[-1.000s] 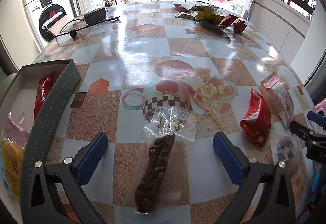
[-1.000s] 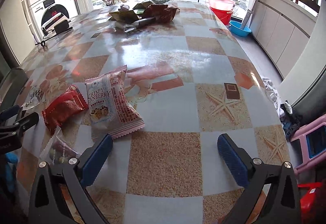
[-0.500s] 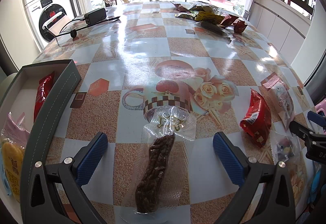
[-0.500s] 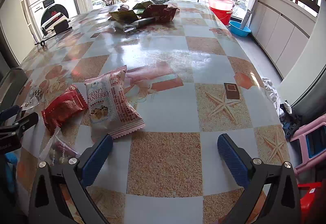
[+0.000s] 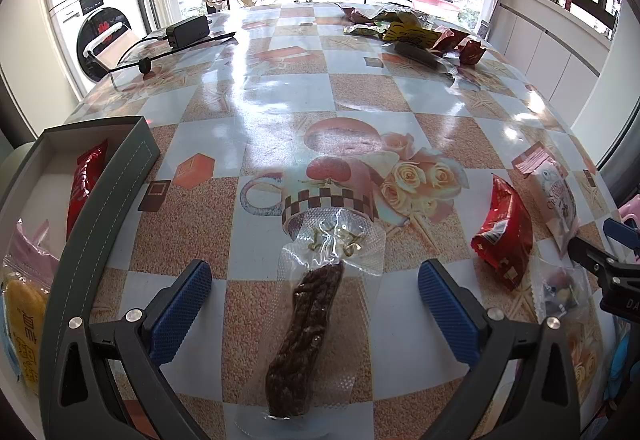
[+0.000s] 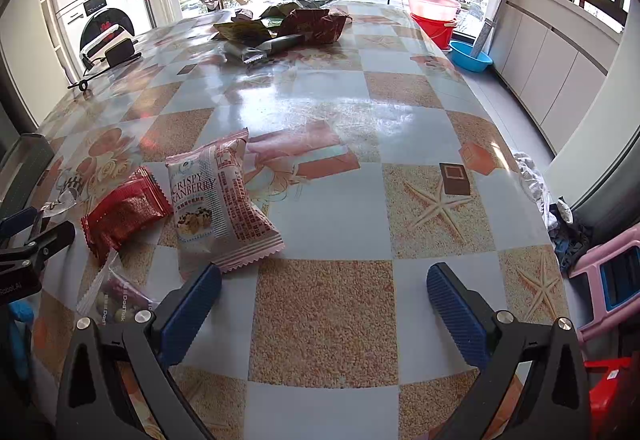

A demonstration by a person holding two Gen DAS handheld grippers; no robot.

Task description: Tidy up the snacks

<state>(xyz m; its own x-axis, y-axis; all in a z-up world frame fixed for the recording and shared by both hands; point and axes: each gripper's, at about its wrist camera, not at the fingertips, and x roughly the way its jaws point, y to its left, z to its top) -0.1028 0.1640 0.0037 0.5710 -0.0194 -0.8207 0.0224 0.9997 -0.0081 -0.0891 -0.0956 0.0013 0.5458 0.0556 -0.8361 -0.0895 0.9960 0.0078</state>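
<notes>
The left gripper [image 5: 315,298] is spread wide and holds nothing; between its blue pads [image 5: 182,310] a dark meat stick [image 5: 306,340] in a clear vacuum pouch lies lengthwise on the table [image 5: 288,87], touching neither pad. The right gripper [image 6: 324,306] is equally wide open and empty, with only bare tablecloth between its fingers; the pink cranberry pack [image 6: 218,203] has a corner just beside its left pad [image 6: 188,314].

Only the left view shows the meat stick and the grey box [image 5: 100,207] at the table's left edge. In the box there is one red packet [image 5: 82,181], one pink bag [image 5: 28,252] and one yellow pack [image 5: 26,324] (cut off by the frame edge). Only the right view shows the red bucket [image 6: 434,21], the blue basin [image 6: 470,55] and the pink stool [image 6: 612,280] on the floor to the right.

Both views share three loose snacks between the grippers: one red pack [image 5: 504,240], touching the cranberry pack in the right view, and one small clear candy bag [image 6: 116,300] nearest the camera. So four snacks lie on the near table and three in the box. A heap of wrappers [image 6: 280,27] sits at the far end, too jumbled to count, and one black adapter [image 5: 188,31] with its cord lies far left.
</notes>
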